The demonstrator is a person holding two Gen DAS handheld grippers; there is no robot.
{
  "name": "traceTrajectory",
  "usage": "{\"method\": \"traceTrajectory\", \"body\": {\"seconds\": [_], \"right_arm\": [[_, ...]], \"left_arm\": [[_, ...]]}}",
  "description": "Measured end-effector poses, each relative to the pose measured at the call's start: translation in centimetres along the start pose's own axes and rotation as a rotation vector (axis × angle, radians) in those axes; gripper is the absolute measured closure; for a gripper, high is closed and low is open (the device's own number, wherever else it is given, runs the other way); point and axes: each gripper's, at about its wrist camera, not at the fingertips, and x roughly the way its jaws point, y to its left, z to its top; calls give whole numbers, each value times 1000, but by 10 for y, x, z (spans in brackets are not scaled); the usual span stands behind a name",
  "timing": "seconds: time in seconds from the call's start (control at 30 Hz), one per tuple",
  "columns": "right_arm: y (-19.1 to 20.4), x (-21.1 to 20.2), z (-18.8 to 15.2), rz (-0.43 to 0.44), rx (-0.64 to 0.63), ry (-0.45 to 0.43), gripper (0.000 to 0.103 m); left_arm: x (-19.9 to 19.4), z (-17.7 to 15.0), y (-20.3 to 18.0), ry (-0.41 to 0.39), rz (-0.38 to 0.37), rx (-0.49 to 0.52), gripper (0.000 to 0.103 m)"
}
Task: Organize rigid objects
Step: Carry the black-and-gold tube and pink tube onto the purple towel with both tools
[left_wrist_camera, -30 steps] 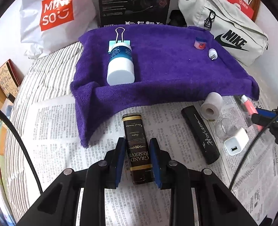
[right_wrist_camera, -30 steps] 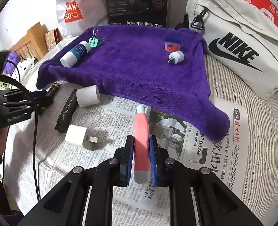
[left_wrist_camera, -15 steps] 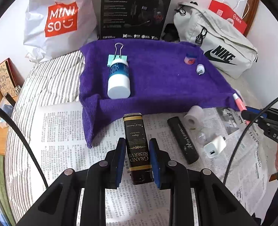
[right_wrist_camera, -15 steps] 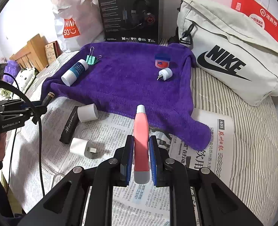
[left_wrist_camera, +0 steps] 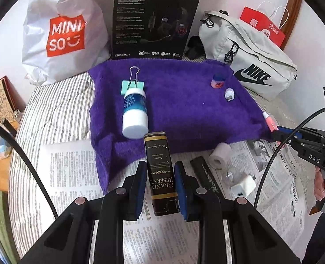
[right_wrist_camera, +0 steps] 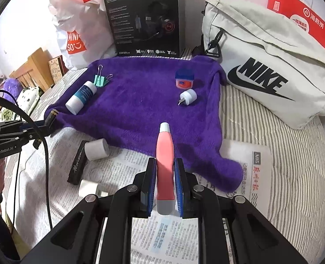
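Observation:
My left gripper (left_wrist_camera: 160, 176) is shut on a black "Grand Reserve" tin (left_wrist_camera: 160, 171), held above the newspaper at the near edge of the purple towel (left_wrist_camera: 180, 110). My right gripper (right_wrist_camera: 164, 176) is shut on a pink tube (right_wrist_camera: 165, 154) with a white cap, held over the towel's near edge (right_wrist_camera: 140, 110). On the towel lie a white and blue bottle (left_wrist_camera: 134, 114), a green binder clip (left_wrist_camera: 132, 85), a small pink jar (right_wrist_camera: 184, 80) and a white plug (right_wrist_camera: 187, 96).
On the newspaper (left_wrist_camera: 70, 171) lie a white tape roll (right_wrist_camera: 96, 149), a black "Horizon" case (right_wrist_camera: 76, 165), a white charger (left_wrist_camera: 242, 187) and a clear cup (left_wrist_camera: 228, 176). Behind the towel stand a Miniso bag (left_wrist_camera: 63, 33), a black headset box (left_wrist_camera: 153, 22) and a Nike bag (right_wrist_camera: 268, 70).
Both grippers have lifted and drawn back with their objects, so more of the towel and the things behind it shows. The things on the towel have not moved.

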Motion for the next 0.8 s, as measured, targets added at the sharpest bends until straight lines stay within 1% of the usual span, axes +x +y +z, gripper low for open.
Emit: {"method": "traceTrajectory", "body": {"seconds": [0.3, 0.5, 0.8], "right_arm": [[-13, 11, 23, -20, 15, -7, 87], [-20, 23, 36, -23, 26, 0, 87], [-17, 51, 55, -29, -24, 34, 87]], "left_arm": [[9, 27, 3, -1, -13, 14, 79], [24, 45, 3, 11, -17, 28, 79], [49, 61, 8, 34, -25, 28, 79]]}}
